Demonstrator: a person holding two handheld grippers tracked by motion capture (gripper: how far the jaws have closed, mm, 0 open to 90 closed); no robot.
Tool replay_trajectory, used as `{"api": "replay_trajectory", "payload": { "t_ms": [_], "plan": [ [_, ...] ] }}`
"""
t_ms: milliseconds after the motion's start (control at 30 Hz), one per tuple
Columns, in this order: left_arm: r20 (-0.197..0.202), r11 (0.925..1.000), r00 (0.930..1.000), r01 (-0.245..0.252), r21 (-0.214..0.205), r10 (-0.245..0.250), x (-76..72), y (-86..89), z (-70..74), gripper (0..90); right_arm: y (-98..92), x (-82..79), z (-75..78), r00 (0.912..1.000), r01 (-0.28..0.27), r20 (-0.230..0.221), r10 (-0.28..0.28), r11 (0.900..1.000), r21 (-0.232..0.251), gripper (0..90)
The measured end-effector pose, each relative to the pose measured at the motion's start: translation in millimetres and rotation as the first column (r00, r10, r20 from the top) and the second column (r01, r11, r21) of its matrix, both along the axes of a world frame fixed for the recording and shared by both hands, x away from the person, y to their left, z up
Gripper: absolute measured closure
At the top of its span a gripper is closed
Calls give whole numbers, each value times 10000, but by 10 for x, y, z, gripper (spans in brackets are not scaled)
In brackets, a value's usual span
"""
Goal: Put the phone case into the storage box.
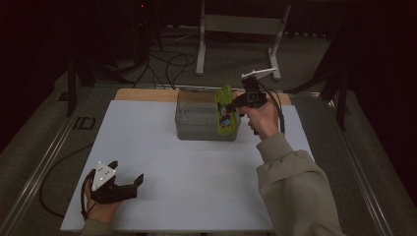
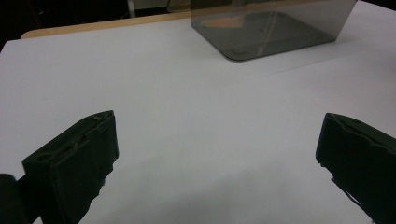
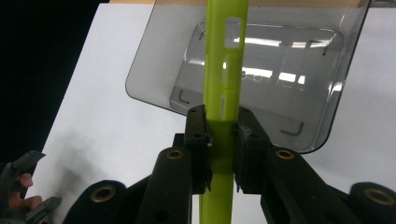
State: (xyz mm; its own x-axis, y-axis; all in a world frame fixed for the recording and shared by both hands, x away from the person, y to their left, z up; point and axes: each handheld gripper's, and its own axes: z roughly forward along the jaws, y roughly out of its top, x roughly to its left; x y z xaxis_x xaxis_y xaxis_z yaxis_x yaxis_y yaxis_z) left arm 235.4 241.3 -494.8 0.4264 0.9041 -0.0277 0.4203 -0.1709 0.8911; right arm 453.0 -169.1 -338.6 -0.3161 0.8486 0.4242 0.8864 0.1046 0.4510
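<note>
Right gripper is pinching a green pack, a flat lime-green item with a colourful label, edge-on between its pads. In the right gripper view the pack is running straight up from the clamped pads, thin edge toward the camera, slots showing along it. It is hanging over the right end of the bin, a clear grey tub sitting at the far middle of the white mat. From the high view the pack's lower part is overlapping the bin's right wall; whether it is touching the wall or floor I cannot tell. The bin's inside is looking bare to the left of the pack, giving plenty of room there.

Left gripper is resting near the mat's front-left corner, well apart from the bin, jaws spread wide with nothing between them. In the left gripper view, bare mat is lying between the jaws and the bin's near corner is showing far ahead.

Bin's back edge is sitting close to the mat's far edge, where a wooden strip is showing. Wide open mat is stretching in front of the bin and to its left; a narrower band is lying to its right, where the right hand and sleeve are coming in.
</note>
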Motion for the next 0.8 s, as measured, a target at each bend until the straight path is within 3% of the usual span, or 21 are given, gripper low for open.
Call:
{"api": "replay_trajectory", "payload": {
  "t_ms": [800],
  "plan": [
    [49, 10000, 10000, -4, -62, 4, 0, -4, 5, 2, 10, 185, 143, 9996, 293, 48, -293, 9995, 79, 782]
  ]
}}
